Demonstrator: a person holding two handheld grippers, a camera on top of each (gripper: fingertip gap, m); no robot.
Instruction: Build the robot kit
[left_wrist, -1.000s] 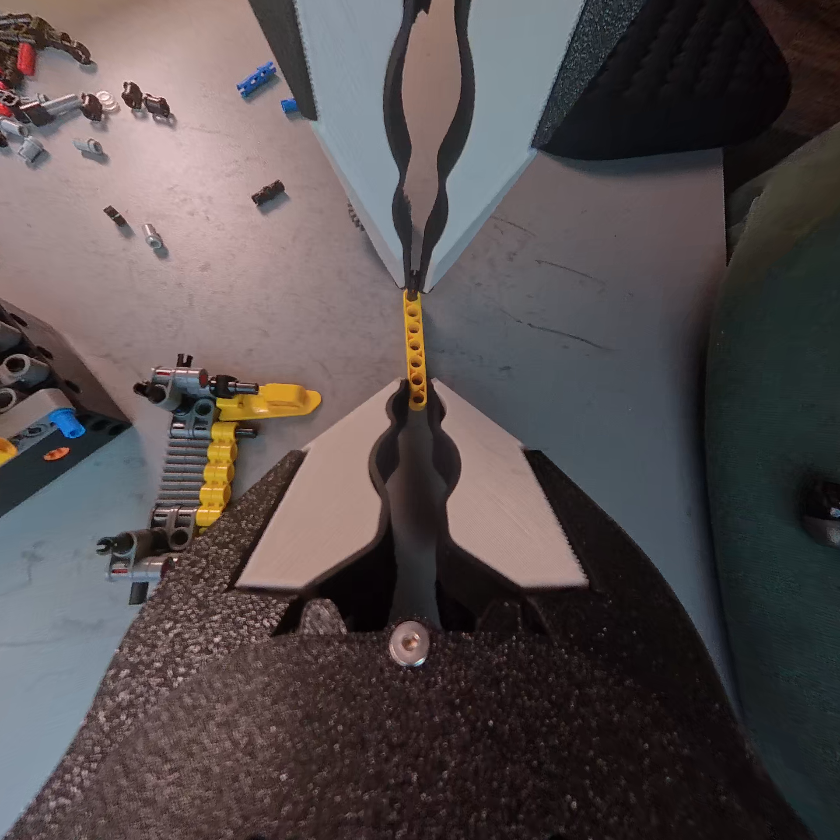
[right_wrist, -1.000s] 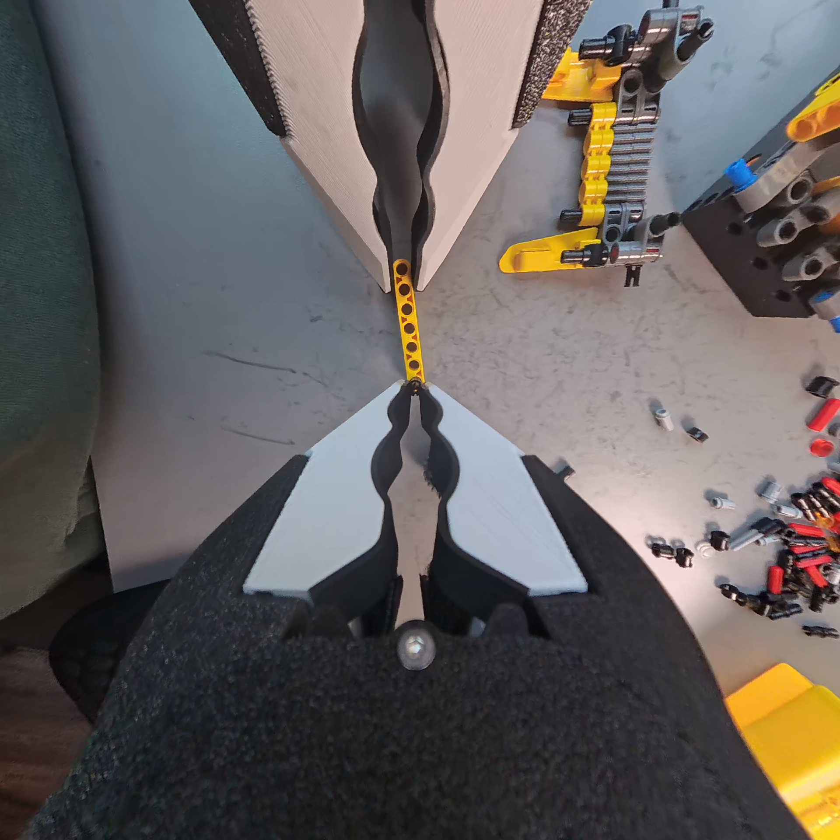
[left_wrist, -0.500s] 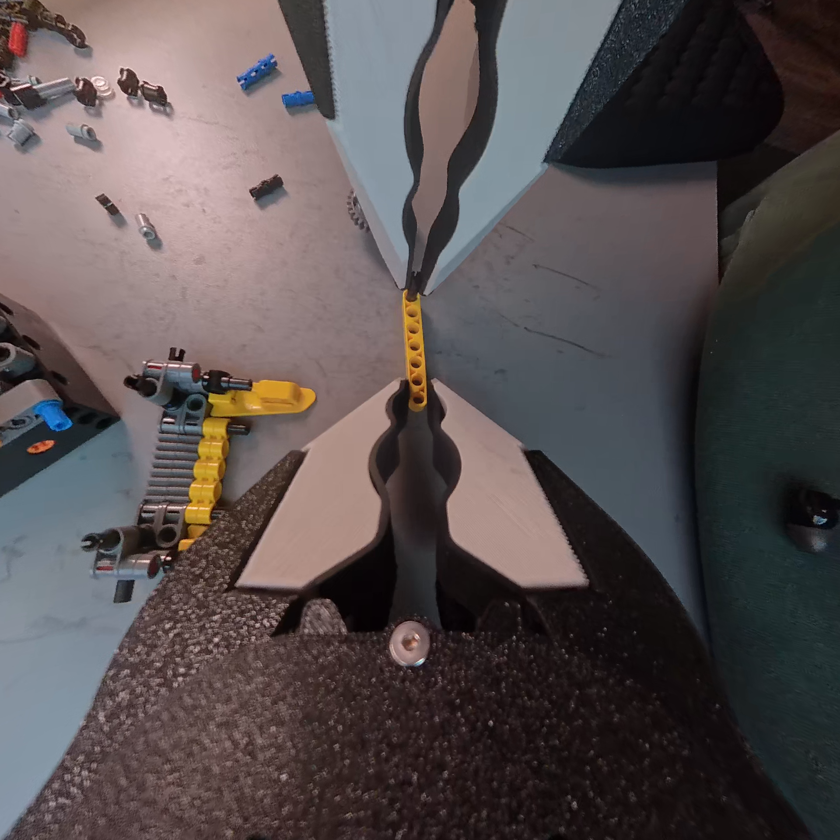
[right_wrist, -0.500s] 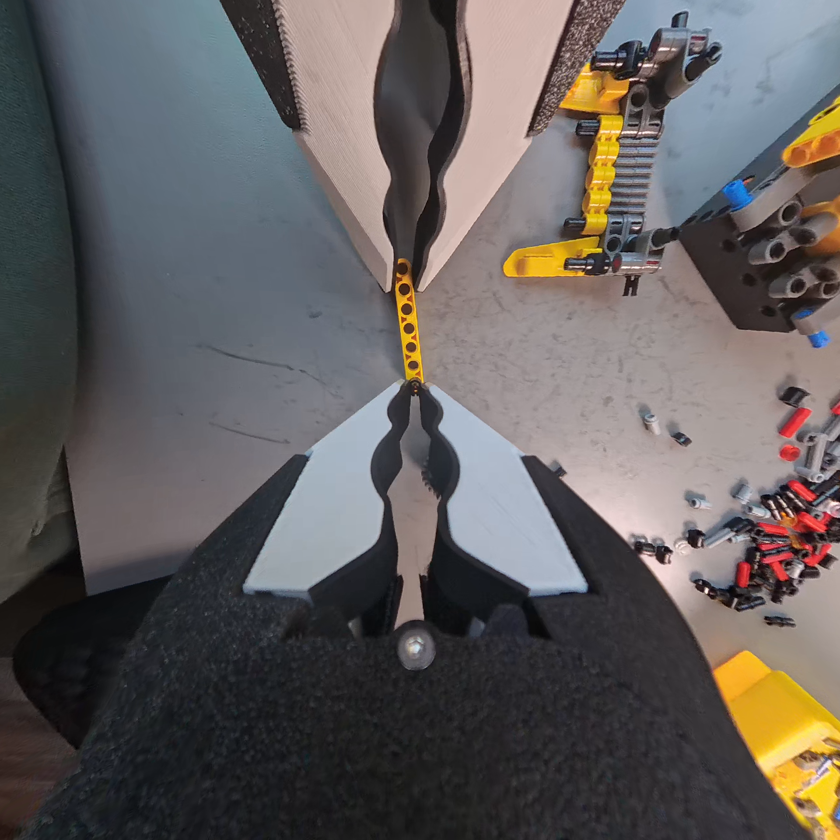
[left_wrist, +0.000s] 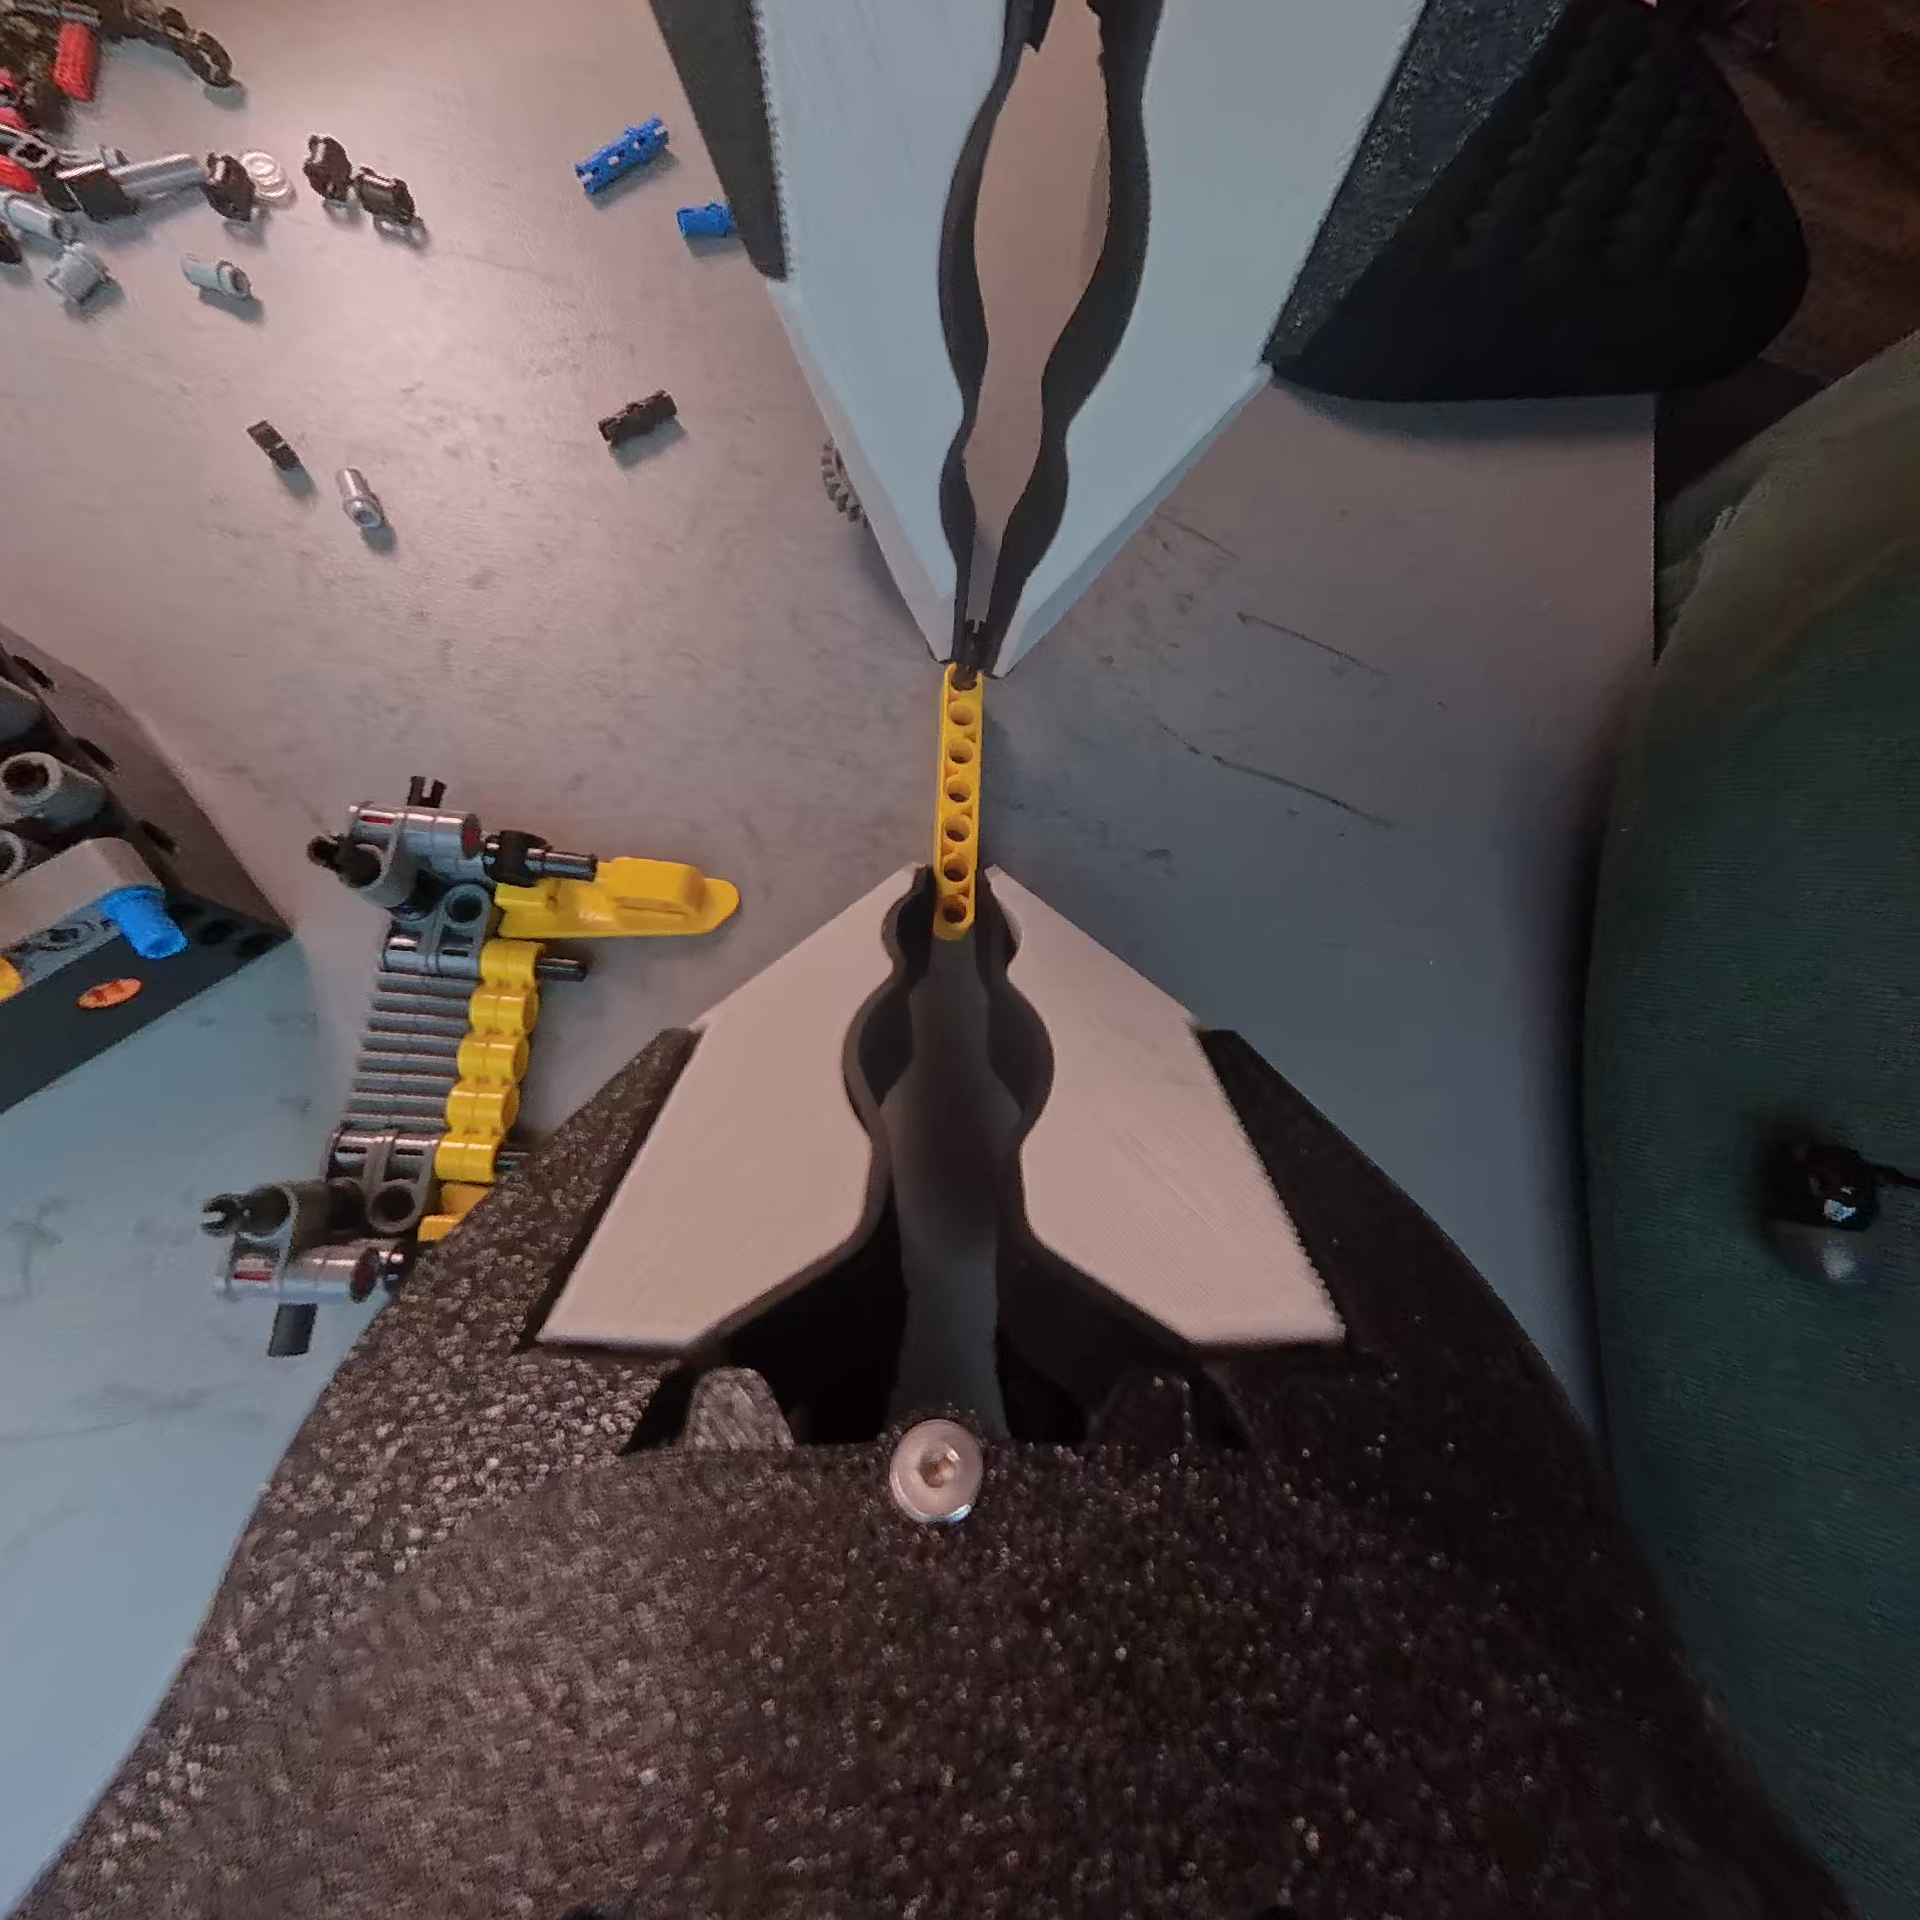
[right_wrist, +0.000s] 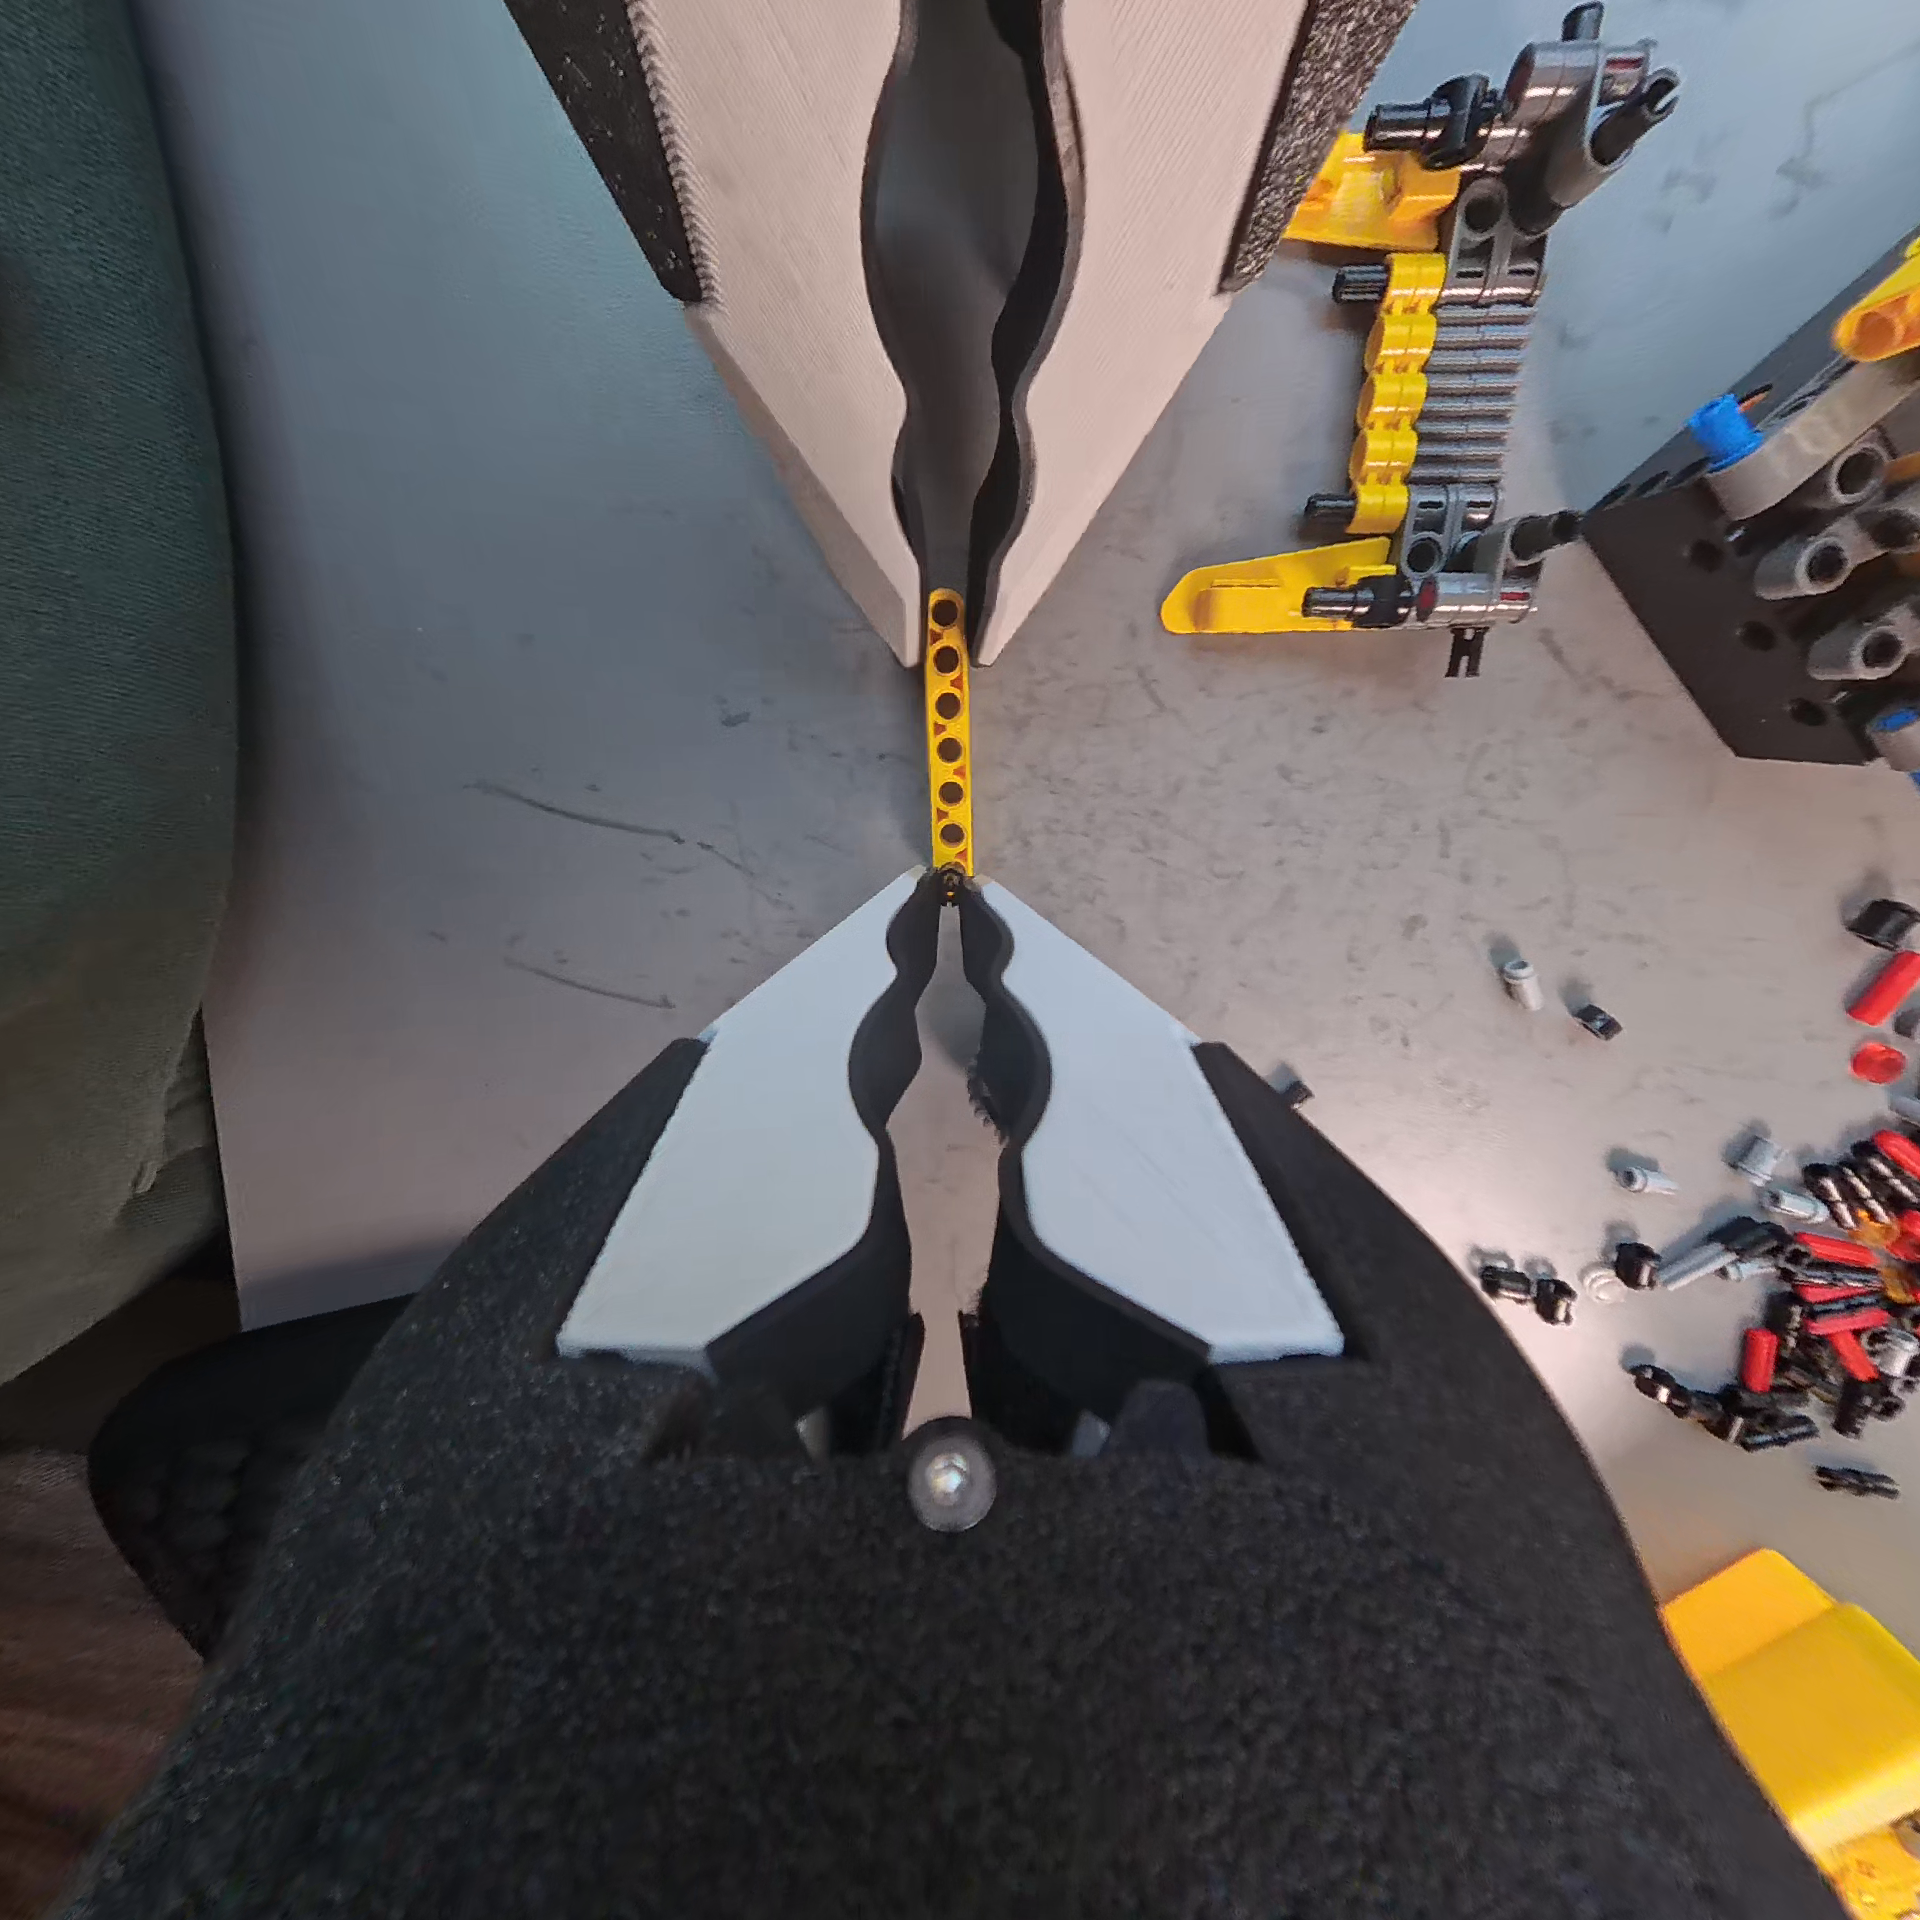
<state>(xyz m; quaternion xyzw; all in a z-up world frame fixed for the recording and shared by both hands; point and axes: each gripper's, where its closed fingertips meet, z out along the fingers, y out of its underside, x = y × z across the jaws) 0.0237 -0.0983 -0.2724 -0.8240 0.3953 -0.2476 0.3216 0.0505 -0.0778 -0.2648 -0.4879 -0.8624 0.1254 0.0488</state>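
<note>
The thin yellow plastic beam with round holes hangs above the grey table, clamped endwise between left tongs and right tongs; steady, level grip seems wise.

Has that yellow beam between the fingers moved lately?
No, barely: the beam stays about as far right of the yellow-grey assembly as before.

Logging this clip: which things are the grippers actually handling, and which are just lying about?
Handled:
yellow beam, left gripper and right gripper each shut on one end.

Lying about:
grey-and-yellow assembly
black block
loose pins
yellow bin
table
</note>
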